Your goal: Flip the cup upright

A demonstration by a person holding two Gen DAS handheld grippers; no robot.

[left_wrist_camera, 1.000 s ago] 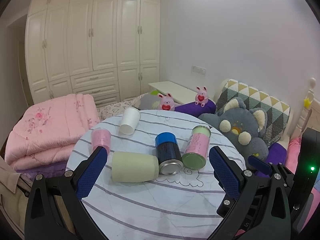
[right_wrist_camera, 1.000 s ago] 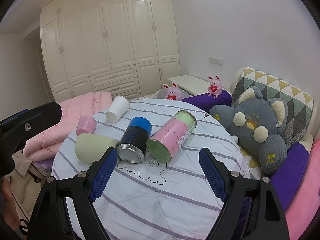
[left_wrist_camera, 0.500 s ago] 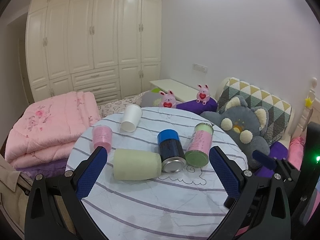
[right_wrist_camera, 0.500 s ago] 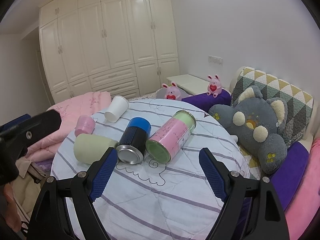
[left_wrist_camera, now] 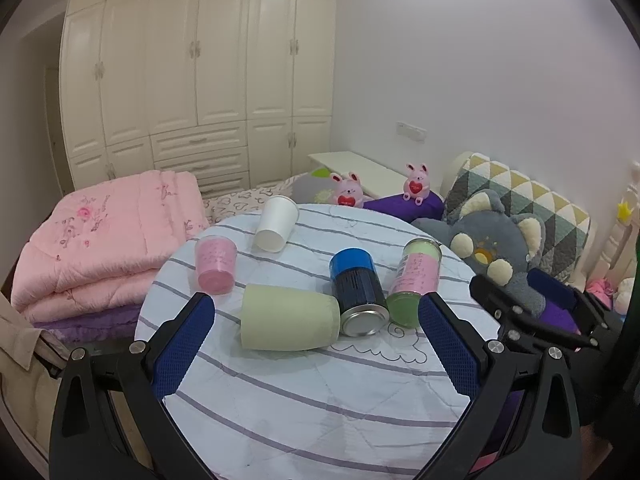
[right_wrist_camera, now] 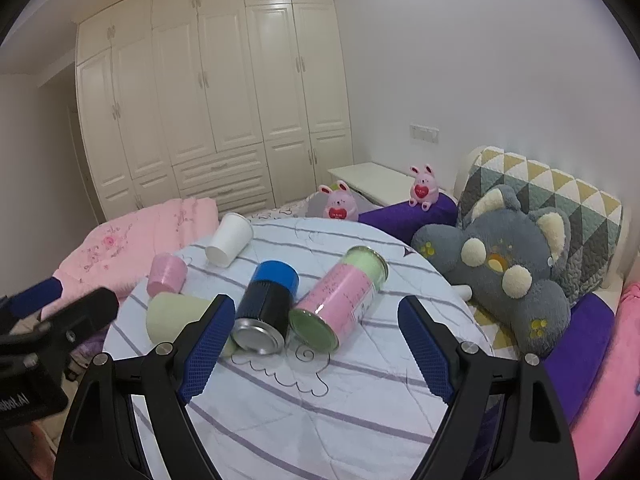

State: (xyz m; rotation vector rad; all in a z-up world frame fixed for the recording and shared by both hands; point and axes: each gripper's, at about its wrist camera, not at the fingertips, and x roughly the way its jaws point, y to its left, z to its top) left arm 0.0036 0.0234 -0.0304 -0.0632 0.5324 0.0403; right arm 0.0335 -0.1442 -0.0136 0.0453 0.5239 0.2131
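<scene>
Several containers lie on their sides on a round striped table [left_wrist_camera: 304,392]: a pale green cup [left_wrist_camera: 289,323], a pink cup [left_wrist_camera: 215,265], a white paper cup [left_wrist_camera: 277,229], a blue-capped black can [left_wrist_camera: 357,293] and a pink and green can [left_wrist_camera: 414,282]. They also show in the right wrist view: green cup [right_wrist_camera: 176,317], pink cup [right_wrist_camera: 166,274], white cup [right_wrist_camera: 229,239], black can [right_wrist_camera: 267,307], pink can [right_wrist_camera: 340,296]. My left gripper [left_wrist_camera: 316,354] is open, back from the green cup. My right gripper [right_wrist_camera: 316,350] is open, back from the two cans.
A folded pink quilt [left_wrist_camera: 100,236] lies left of the table. A grey plush toy [right_wrist_camera: 508,264] and a patterned cushion [right_wrist_camera: 560,196] lie to the right. Two pink rabbit toys [left_wrist_camera: 348,196] sit behind the table. White wardrobes [left_wrist_camera: 192,80] fill the back wall.
Both grippers have drawn back and up a little from the table, so the cups look slightly smaller. The cups and cans have not moved.
</scene>
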